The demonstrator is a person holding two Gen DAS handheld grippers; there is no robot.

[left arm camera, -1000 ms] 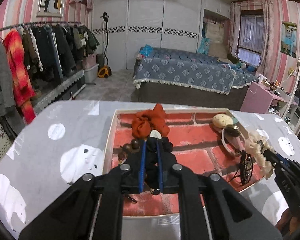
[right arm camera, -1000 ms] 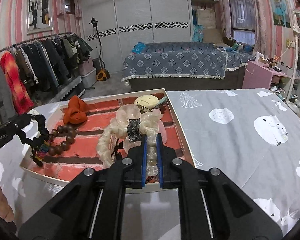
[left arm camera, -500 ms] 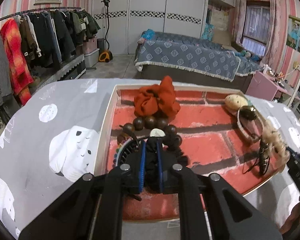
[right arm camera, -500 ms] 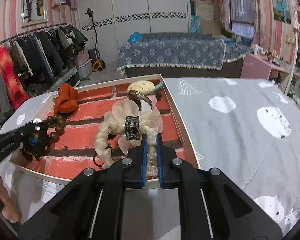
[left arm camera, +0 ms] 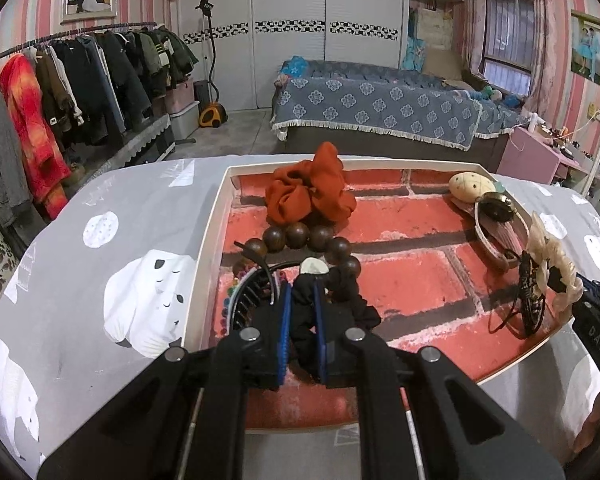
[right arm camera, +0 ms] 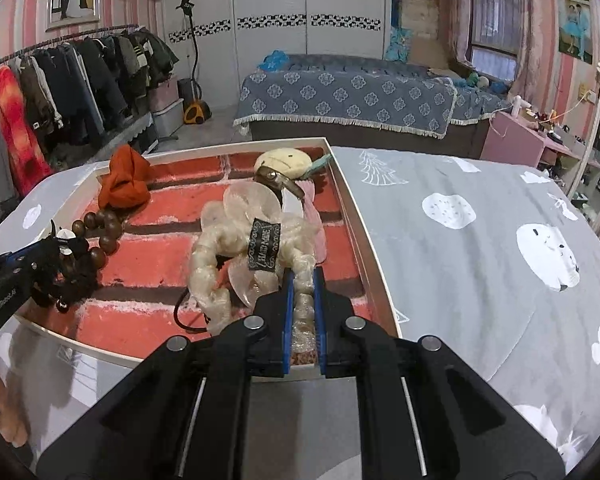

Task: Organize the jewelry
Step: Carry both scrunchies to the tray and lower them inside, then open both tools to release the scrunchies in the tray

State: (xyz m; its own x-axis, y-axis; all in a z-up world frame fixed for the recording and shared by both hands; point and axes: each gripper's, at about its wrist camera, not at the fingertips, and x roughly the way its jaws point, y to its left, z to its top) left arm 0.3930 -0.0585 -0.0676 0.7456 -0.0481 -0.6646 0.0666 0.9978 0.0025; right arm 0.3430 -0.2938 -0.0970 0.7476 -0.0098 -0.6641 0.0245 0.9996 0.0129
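Both are working low and pointing forward: the left hand-held gripper (left arm camera: 302, 304) is pinching a black fabric piece (left arm camera: 305, 320), the right hand-held gripper (right arm camera: 302, 292) is clamping a cream bow (right arm camera: 244, 248), jaws nearly together.

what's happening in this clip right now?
A person with two handheld grippers is sorting hair accessories and jewelry in a brick-patterned tray. The left gripper is shut on a black fabric hair tie next to a wooden bead bracelet. The right gripper is shut on one tail of a cream organza bow lying in the tray. An orange scrunchie sits untouched at the far edge.
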